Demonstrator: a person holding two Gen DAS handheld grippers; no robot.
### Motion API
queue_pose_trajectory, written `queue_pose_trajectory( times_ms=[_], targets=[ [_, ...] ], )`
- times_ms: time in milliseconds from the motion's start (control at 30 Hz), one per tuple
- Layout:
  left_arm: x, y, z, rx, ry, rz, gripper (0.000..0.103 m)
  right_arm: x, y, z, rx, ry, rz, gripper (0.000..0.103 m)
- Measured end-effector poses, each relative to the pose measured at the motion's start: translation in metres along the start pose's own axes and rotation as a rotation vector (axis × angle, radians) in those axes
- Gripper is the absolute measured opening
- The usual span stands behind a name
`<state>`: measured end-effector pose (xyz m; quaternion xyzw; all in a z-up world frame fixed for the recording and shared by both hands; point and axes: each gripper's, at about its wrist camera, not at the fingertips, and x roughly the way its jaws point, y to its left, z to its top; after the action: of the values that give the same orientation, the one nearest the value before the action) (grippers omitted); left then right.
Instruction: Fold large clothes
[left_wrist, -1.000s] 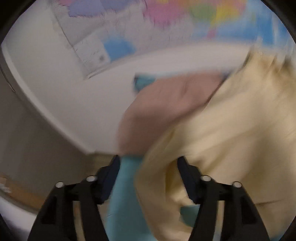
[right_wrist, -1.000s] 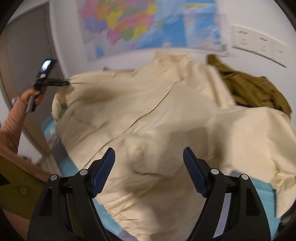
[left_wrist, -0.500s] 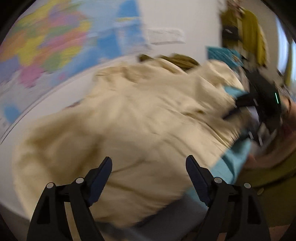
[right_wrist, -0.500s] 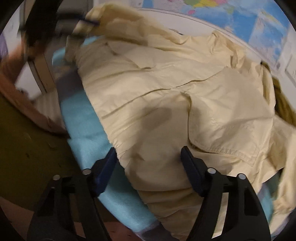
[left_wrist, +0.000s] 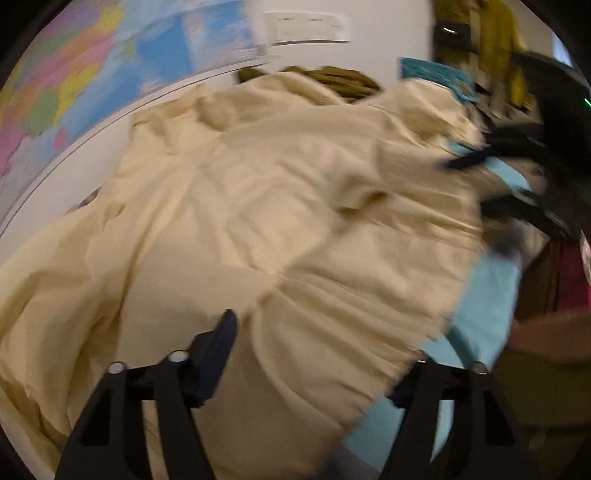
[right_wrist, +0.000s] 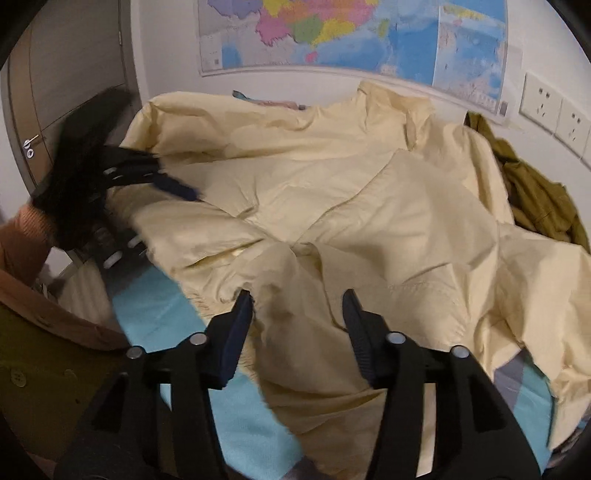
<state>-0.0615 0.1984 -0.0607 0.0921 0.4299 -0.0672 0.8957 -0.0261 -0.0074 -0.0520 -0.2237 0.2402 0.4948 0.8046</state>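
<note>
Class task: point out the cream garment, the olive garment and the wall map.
cream garment (right_wrist: 332, 206): right wrist view, its flat middle panel.
olive garment (right_wrist: 535, 199): right wrist view, its crumpled middle.
wall map (right_wrist: 332, 33): right wrist view, its coloured part.

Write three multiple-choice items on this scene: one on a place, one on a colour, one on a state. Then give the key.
1. Where is the olive garment relative to the cream garment in the right wrist view?
A. On its right, near the wall
B. On its left, by the door
C. Under the jaws

2. What colour is the mat under the cream garment?
A. Red
B. Light blue
C. Black

3. How do the right gripper jaws stand?
A. Shut on a sleeve
B. Shut on nothing
C. Open over the cloth

Key: 1 A, it lies under the wall sockets. 2 B, blue shows at the cloth's near edge. 3 C, a gap shows between the jaws.
</note>
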Motion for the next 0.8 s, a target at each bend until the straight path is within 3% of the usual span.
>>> queue_pose_trajectory(
  times_ms=[133,233,300,433,500,567,633,667,700,733,767,800],
  targets=[
    [0.008,0.023,0.013,-0.078,0.027,-0.011,0.058,-0.034,0.034,-0.003,-0.071,-0.093,0.103,0.049],
    [0.008,0.024,0.019,-0.074,0.027,-0.015,0.054,-0.017,0.065,-0.008,-0.157,-0.03,0.17,0.044],
    [0.007,0.024,0.023,-0.081,0.031,-0.012,0.054,0.012,0.082,-0.014,-0.2,0.038,0.164,0.041],
    [0.005,0.026,0.028,-0.085,0.027,0.011,0.054,0.054,0.09,-0.018,-0.254,0.088,-0.005,0.041],
    [0.005,0.024,0.029,-0.08,0.027,0.024,0.054,0.068,0.097,-0.018,-0.307,0.088,-0.11,0.057],
    [0.004,0.023,0.029,-0.078,0.025,0.03,0.054,0.079,0.107,-0.019,-0.361,0.066,-0.219,0.063],
    [0.003,0.024,0.03,-0.087,0.018,0.037,0.054,0.085,0.109,-0.018,-0.379,0.018,-0.259,0.066],
    [0.003,0.027,0.031,-0.097,0.018,0.035,0.054,0.088,0.107,-0.017,-0.369,0.013,-0.259,0.057],
    [0.003,0.029,0.031,-0.109,0.02,0.032,0.054,0.091,0.102,-0.016,-0.342,0.03,-0.224,0.033],
    [0.004,0.031,0.031,-0.118,0.025,0.031,0.054,0.093,0.098,-0.014,-0.319,0.049,-0.214,0.019],
    [0.004,0.031,0.031,-0.119,0.028,0.035,0.054,0.093,0.094,-0.012,-0.294,0.07,-0.196,0.01],
    [0.003,0.031,0.031,-0.119,0.029,0.04,0.055,0.084,0.085,-0.008,-0.219,0.084,-0.102,0.008]
  ],
)
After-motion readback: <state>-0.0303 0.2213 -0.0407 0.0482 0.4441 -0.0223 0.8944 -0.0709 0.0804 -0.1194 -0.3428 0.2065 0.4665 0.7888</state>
